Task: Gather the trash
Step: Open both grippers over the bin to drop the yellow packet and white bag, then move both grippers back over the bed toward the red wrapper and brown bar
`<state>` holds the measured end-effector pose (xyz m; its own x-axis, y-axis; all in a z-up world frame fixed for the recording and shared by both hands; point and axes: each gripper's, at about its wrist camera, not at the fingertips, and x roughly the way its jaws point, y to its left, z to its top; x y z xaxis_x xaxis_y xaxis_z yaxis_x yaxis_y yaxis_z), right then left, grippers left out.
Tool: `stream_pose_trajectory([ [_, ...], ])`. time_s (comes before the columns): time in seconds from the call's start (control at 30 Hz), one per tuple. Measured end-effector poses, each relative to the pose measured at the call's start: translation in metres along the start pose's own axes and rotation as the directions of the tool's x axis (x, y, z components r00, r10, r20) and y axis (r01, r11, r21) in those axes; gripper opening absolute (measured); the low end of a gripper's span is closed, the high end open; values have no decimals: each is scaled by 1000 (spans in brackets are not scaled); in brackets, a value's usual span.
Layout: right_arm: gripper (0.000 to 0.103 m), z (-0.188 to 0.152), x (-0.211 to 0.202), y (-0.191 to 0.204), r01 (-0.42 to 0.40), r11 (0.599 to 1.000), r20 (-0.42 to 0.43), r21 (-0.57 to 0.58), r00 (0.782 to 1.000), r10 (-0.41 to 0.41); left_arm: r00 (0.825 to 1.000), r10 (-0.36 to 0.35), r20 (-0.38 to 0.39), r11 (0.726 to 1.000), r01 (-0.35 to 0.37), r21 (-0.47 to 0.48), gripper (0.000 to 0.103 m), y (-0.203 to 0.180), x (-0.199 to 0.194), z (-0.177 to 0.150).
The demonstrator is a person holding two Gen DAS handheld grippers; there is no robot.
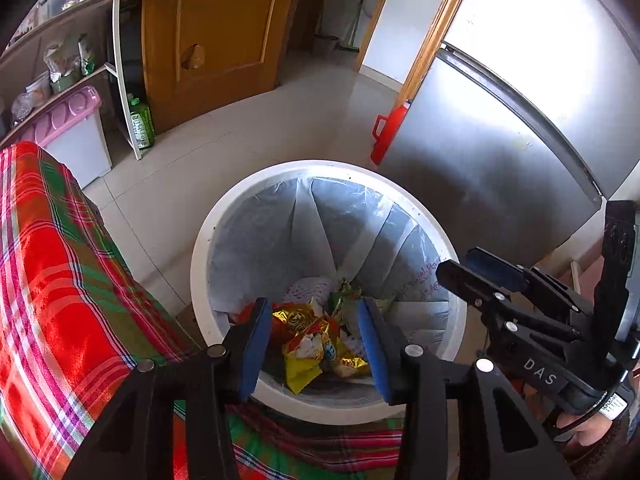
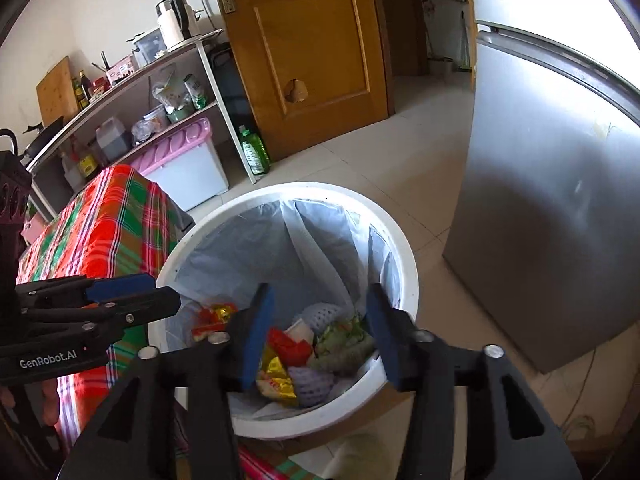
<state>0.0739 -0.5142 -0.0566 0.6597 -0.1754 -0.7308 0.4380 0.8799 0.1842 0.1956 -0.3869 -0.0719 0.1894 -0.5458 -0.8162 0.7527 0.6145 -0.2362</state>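
A white round bin [image 1: 199,264] [image 2: 409,280] with a pale plastic liner stands on the floor against the cloth-covered table. At its bottom lie crumpled snack wrappers [image 1: 305,354] [image 2: 280,376], red, yellow and gold, beside a purple foam net [image 2: 310,385]. My left gripper [image 1: 314,344] hangs open over the bin's near side, with nothing between its blue pads. My right gripper [image 2: 322,336] is also open and empty above the bin. Each shows in the other's view: the right gripper [image 1: 460,266] over the bin's right rim, the left gripper [image 2: 164,292] over its left rim.
A red and green plaid cloth [image 1: 60,272] [image 2: 116,224] covers the table on the left. A silver fridge [image 1: 500,140] [image 2: 540,200] stands to the right, with a red plastic item [image 1: 386,132] beside it. Behind are a wooden door [image 2: 312,52], a shelf rack [image 2: 120,92], a pink-lidded box [image 2: 188,160] and a green bottle [image 2: 254,152].
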Motion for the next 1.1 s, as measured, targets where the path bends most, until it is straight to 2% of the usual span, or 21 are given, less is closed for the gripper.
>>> stream_pose_trajectory([
  [0.23, 50, 0, -5, 3, 14, 1000, 4, 10, 1000, -14, 1000, 2, 15, 1000, -2, -12, 45, 4, -10, -2],
  [0.63, 50, -4, -30, 24, 6, 1000, 44, -11, 999, -6, 995, 15, 95, 999, -11, -47, 49, 18, -59, -16],
  [0.77, 50, -6, -37, 35, 3, 1000, 54, -27, 999, -2, 990, 62, 126, 997, -55, -55, 49, 25, -77, -26],
  [0.87, 50, -7, -42, 46, -14, 999, 62, -39, 998, 17, 988, 63, 142, 996, -53, -73, 49, 31, -89, -32],
  [0.97, 50, -8, -46, 58, -30, 998, 68, -56, 997, 34, 980, 112, 162, 992, -102, -71, 49, 36, -102, -40],
  [1.1, 50, -9, -51, 76, -56, 995, 76, -82, 995, 63, 980, 106, 171, 991, -91, -97, 49, 48, -115, -50],
])
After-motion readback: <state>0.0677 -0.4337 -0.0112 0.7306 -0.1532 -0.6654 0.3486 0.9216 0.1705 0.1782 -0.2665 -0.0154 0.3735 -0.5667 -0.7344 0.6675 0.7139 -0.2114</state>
